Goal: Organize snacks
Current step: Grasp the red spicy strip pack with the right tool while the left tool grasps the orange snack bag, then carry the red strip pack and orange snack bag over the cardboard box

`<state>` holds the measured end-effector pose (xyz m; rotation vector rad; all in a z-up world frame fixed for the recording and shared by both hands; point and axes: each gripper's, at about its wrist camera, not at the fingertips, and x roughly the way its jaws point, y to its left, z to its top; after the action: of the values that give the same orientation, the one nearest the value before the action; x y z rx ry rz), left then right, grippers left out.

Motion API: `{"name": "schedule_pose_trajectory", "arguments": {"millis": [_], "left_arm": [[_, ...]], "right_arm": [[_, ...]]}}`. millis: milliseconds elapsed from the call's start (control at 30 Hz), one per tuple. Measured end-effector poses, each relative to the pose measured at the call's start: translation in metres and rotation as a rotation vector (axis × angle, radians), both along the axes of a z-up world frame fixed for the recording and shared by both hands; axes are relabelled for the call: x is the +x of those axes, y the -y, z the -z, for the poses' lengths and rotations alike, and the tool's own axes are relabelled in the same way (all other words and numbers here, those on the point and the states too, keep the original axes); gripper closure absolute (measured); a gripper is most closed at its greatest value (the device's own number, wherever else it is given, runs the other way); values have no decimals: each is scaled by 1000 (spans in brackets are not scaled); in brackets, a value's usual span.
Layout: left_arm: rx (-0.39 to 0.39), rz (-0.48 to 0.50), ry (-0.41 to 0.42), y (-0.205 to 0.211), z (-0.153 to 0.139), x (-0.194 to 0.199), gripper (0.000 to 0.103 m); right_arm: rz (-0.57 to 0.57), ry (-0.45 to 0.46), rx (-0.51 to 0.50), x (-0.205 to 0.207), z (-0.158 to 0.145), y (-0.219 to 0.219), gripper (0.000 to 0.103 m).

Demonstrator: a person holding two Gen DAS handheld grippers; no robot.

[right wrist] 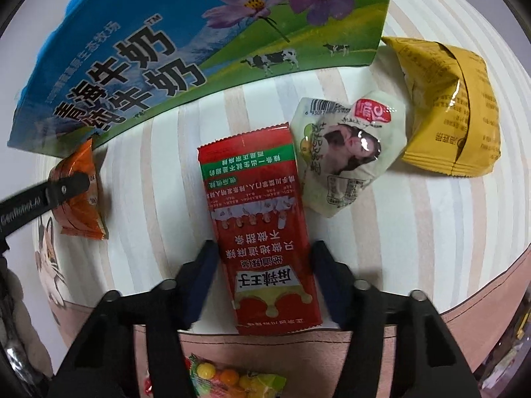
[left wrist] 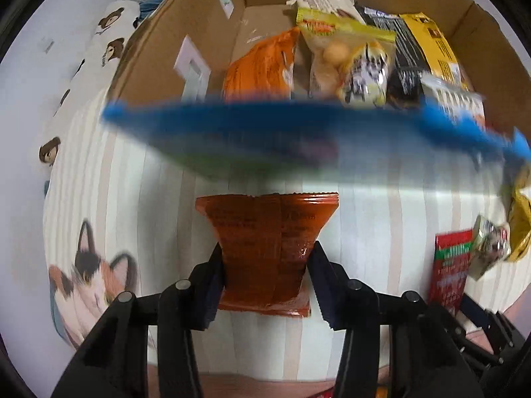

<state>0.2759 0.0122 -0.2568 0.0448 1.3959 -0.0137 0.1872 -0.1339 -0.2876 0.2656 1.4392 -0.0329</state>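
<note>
My left gripper (left wrist: 265, 258) is shut on an orange snack packet (left wrist: 265, 232) and holds it above the striped cloth, in front of the blue flap (left wrist: 265, 126) of a cardboard box (left wrist: 172, 46). The box holds several snack packets (left wrist: 348, 53). In the right wrist view the left finger (right wrist: 66, 185) pinches the same orange packet (right wrist: 79, 212). My right gripper (right wrist: 262, 258) is open around a red spicy-strip packet (right wrist: 259, 219) lying on the cloth. A white-green packet (right wrist: 348, 159) and a yellow packet (right wrist: 454, 106) lie to its right.
The blue milk-box flap (right wrist: 166, 43) fills the upper left of the right wrist view. A bag of coloured candies (right wrist: 225, 378) lies at the near edge. The striped cloth (right wrist: 398, 232) has a cat print (left wrist: 89, 272). A bear-print fabric (left wrist: 109, 33) lies left of the box.
</note>
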Motion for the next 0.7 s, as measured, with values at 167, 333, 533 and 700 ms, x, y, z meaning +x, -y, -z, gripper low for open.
{"name": "schedule_pose_trajectory", "arguments": {"millis": [167,333,533,700], "left_arm": [[-24,-23,-28,-4,2,-44,58],[-27,-59,-77,-14,12,-80,58],[-47,-93,-118,-23,32,-88,58],[-49,-110,-132,-13,38,-86,56]], "right_arm": [[-32,-13,36,-18,0,-2,48],[-49,-58,89,-47,7,-7,56],[3,-80,109,-56,13,-10,51],[7,-71,61,-36,12,-11,45]]}}
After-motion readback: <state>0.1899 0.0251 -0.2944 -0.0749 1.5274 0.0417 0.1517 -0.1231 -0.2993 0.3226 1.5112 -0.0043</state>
